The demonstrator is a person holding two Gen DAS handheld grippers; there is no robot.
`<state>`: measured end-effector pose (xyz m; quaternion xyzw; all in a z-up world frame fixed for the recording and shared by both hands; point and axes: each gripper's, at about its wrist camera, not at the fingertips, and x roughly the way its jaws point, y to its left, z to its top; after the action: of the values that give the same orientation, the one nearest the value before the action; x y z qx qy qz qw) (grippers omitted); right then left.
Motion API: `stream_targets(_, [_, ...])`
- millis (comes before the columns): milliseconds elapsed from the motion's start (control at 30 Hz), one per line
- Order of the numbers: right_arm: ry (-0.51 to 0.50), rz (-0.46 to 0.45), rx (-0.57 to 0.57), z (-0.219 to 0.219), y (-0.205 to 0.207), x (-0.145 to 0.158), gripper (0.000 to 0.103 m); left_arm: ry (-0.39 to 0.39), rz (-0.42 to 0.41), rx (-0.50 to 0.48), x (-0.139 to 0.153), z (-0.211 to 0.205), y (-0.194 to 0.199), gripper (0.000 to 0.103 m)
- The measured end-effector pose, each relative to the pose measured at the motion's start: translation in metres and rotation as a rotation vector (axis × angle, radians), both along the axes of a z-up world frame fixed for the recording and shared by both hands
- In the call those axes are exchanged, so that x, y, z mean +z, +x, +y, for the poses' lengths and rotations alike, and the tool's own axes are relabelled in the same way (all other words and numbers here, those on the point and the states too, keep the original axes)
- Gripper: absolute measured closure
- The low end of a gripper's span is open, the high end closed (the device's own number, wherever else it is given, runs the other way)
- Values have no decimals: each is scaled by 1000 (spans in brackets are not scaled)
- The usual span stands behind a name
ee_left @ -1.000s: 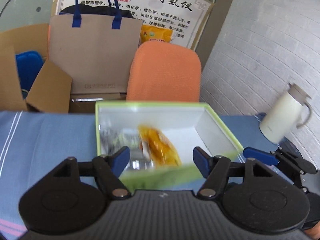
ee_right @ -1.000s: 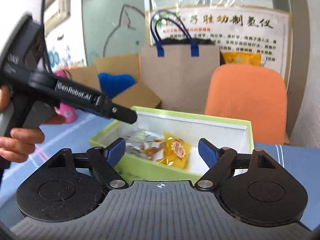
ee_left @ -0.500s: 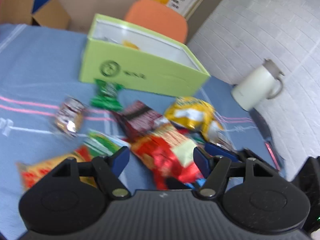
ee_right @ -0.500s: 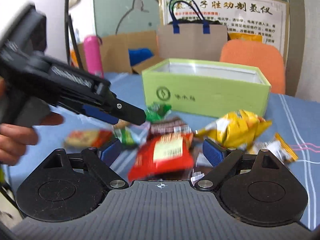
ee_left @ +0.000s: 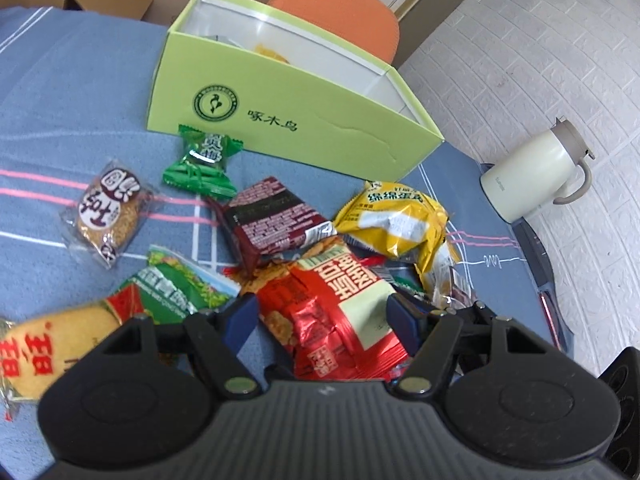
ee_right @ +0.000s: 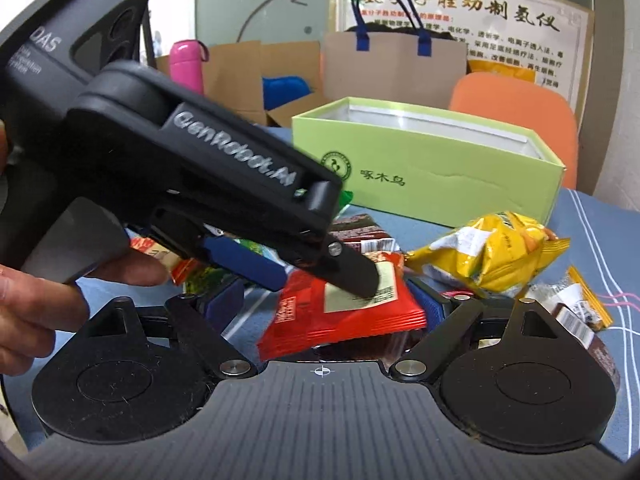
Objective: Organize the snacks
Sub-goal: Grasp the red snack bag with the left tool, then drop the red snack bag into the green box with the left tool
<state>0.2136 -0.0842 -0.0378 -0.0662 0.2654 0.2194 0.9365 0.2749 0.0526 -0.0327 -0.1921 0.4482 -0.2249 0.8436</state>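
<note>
Left wrist view: we look down over our left tongs (ee_left: 322,318), spread wide with the blue pads on either side of a red foil snack packet (ee_left: 340,312) and not yet touching it. The packet lies on top of a heap on the blue-clothed counter (ee_left: 72,92). A yellow egg-cake bag (ee_left: 394,222) and a dark maroon packet (ee_left: 272,220) press against it, and a green candy (ee_left: 202,158), a round sesame biscuit (ee_left: 106,212) and a green pea packet (ee_left: 176,286) lie to the left. The lime-green box (ee_left: 288,116) stands open behind the heap with a few snacks already in it. A cream jug (ee_left: 532,176) sits well apart on the right.

Right wrist view: our right tongs (ee_right: 322,300) are also spread wide around the same red packet, from the near side. One finger of the left tongs rests on the packet's pale label.

We judge the main risk to be both tongs closing on one packet and tugging against each other. Slippery foil may also squirt out of the pads, or a neighbouring bag may get pinched and dragged along, scattering the heap toward the counter edge.
</note>
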Motion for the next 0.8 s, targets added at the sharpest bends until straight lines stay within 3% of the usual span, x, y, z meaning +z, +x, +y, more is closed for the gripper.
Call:
stream_targets(167, [-21,-6,-11,2,1,-3,33,-12,-9,3,-4,-2,-1,33])
stream_targets(233, [-45,-17,-17,4,1,-4,36,-16,-26,-2,-4,0,-4,42])
stream_targets(300, [-62,-41,-28,4,-3,-4,53,-23,-52,-7,1,3,-10,52])
stream_targets(367, [-14,-40,-25,-1,-7,0,59,-25,-70,-8,8,4,-14,55])
stream_targets(600, [9,-140,-18,-12,-15,35,63,-42,-189,-20,52,-3,-4,55])
stream_targets(800, [-3,-211,-20,-27,33,68,63,-3,-291,-8,95,-30,57,55])
